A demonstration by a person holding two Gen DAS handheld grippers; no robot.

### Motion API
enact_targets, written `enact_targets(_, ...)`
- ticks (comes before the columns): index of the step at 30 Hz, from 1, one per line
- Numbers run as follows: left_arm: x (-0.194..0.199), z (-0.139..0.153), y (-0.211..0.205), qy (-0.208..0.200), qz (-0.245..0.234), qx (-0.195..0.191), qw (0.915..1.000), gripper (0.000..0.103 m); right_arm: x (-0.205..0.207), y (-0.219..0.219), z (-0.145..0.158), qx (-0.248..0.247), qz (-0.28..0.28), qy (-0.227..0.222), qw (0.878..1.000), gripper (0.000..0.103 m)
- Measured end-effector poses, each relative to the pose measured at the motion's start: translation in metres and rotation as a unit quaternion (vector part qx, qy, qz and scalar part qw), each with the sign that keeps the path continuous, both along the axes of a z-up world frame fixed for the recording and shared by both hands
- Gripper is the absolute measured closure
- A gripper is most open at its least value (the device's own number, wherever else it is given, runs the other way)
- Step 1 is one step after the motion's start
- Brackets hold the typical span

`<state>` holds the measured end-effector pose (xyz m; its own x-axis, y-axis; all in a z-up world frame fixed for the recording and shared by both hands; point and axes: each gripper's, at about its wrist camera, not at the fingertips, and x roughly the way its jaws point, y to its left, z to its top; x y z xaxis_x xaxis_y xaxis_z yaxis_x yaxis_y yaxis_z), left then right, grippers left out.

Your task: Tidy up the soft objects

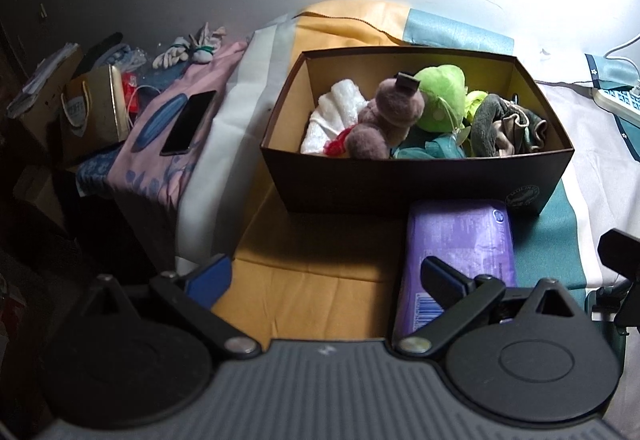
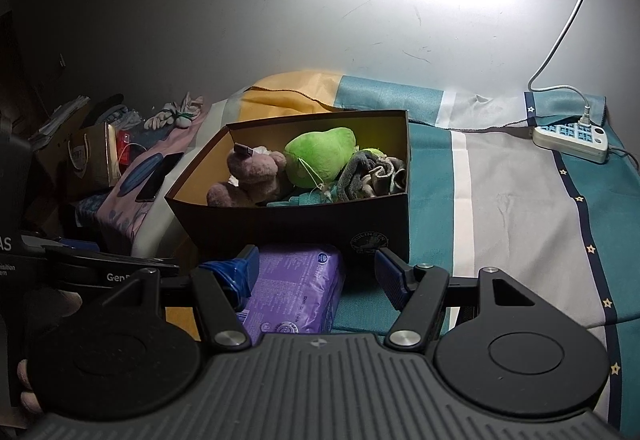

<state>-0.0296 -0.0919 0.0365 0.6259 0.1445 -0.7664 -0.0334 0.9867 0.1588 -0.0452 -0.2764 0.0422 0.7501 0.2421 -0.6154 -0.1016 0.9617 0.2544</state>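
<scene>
I am holding my left gripper low over the near edge of the bed, its 2 fingers spread wide and gripping nothing. My right gripper is hanging just to its right, also released, with its left finger reaching over the purple pack and its right finger near the box corner.

The dark cardboard box is sitting on the yellow and teal bedspread, and the purple pack is lying flat just in front of it, touching or almost touching its near wall. Inside the box, a brown plush bear is leaning at the left, a green plush toy is lying behind it, a white cloth is filling the left end, and a bundle of grey cloth is filling the right end.

Further left, a black phone is lying on a pink patterned cloth. At the far right, a white power strip is resting on the bedspread.
</scene>
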Motion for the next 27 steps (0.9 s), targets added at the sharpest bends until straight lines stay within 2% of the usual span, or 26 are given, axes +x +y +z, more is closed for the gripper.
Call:
enact_targets(7, 0.005, -0.002, 0.006, 0.002, -0.007, -0.007, 0.9999, 0.003, 0.001, 0.006, -0.001, -0.008, -0.006, 0.006, 1.000, 0.054)
enact_targets(27, 0.025, -0.013, 0.027, 0.024, -0.074, -0.009, 0.9969, 0.003, 0.006, 0.041, -0.002, -0.036, -0.073, 0.029, 0.996, 0.054)
